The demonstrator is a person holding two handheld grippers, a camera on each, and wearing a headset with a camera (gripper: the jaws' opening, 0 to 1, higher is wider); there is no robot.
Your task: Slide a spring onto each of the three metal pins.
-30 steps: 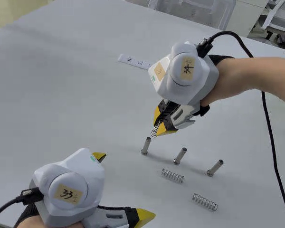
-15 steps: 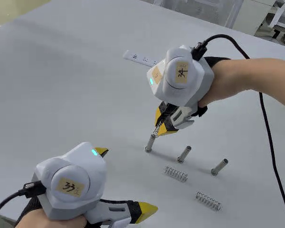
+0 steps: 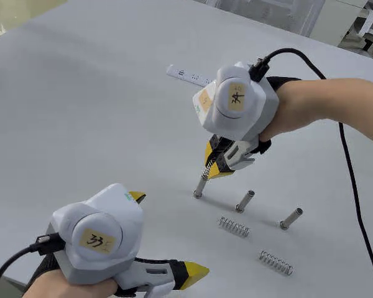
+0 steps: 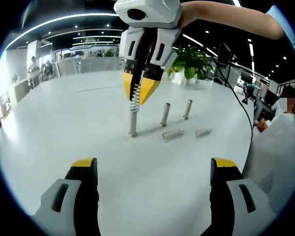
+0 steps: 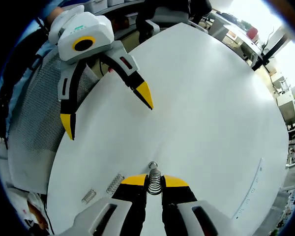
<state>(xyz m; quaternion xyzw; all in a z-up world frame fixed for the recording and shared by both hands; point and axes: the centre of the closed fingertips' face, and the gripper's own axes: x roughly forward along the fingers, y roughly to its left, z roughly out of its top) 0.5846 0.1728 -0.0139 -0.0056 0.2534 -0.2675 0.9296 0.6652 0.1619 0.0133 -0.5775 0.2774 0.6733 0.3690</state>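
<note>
Spring (image 3: 205,169) clamped upright between closed fingers of right gripper (image 3: 212,171), lower end meeting top of leftmost pin (image 3: 200,187). Fingers of left gripper (image 3: 168,234) spread wide, holding nothing, over bench (image 3: 81,112). Middle pin (image 3: 245,200), end pin (image 3: 291,218) bare. Second spring (image 3: 234,226), third spring (image 3: 276,263) lie on bench near them.

Light: bright, even, from ceiling strips (image 4: 59,20)
Shadows: soft, faint, beside the pins (image 3: 245,200) on the counter (image 3: 81,112)
Focus: head view sharp
Distortion: gripper views bow strongly toward edges
</note>
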